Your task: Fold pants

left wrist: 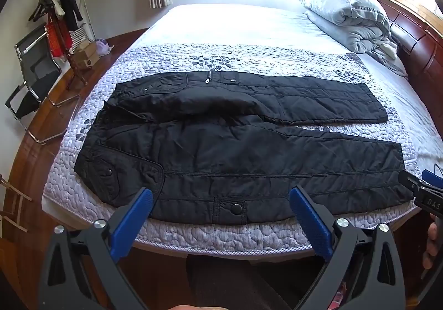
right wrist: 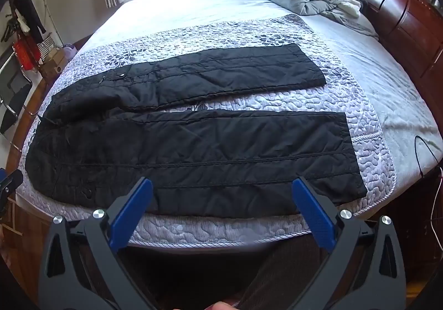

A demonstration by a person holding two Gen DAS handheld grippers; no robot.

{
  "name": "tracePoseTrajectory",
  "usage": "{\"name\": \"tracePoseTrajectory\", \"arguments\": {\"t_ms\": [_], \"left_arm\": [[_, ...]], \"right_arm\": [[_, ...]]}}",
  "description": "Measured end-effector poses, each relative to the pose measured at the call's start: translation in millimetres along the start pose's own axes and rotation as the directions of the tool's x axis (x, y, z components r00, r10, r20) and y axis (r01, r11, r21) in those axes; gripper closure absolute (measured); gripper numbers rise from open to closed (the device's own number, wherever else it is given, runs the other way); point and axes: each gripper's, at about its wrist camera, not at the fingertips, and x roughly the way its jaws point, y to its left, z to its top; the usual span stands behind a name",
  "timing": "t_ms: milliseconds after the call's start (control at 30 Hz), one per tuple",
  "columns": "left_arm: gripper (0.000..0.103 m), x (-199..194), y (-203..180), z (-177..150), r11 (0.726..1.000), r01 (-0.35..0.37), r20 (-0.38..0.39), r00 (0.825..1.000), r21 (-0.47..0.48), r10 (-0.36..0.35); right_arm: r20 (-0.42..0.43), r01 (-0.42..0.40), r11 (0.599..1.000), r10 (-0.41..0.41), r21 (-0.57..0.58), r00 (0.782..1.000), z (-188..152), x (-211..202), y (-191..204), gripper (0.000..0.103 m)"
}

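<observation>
Pants (left wrist: 235, 144) lie flat across the middle of the frame on the bed (left wrist: 221, 238), long axis left-right, waistband nearer the left claw (left wrist: 221, 216), cuffs nearer the right claw (right wrist: 223, 206), both claws spread wide and empty.

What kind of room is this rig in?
A bedroom, most likely in a home. The pants lie spread on a made bed with a wooden headboard, a folded grey duvet sits near the head end, and a coat rack stands in the corner.
</observation>
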Motion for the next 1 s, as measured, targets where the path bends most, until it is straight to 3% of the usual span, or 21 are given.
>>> {"name": "tracePoseTrajectory", "arguments": {"t_ms": [1000], "left_arm": [[0.004,-1.9,-1.7,3.8,1.0,0.007,0.012,1.0,0.0,-0.007]], "right_arm": [[-0.009,0.013,1.0,-0.012,0.017,1.0,-1.6,4.0,-5.9,0.002]]}}
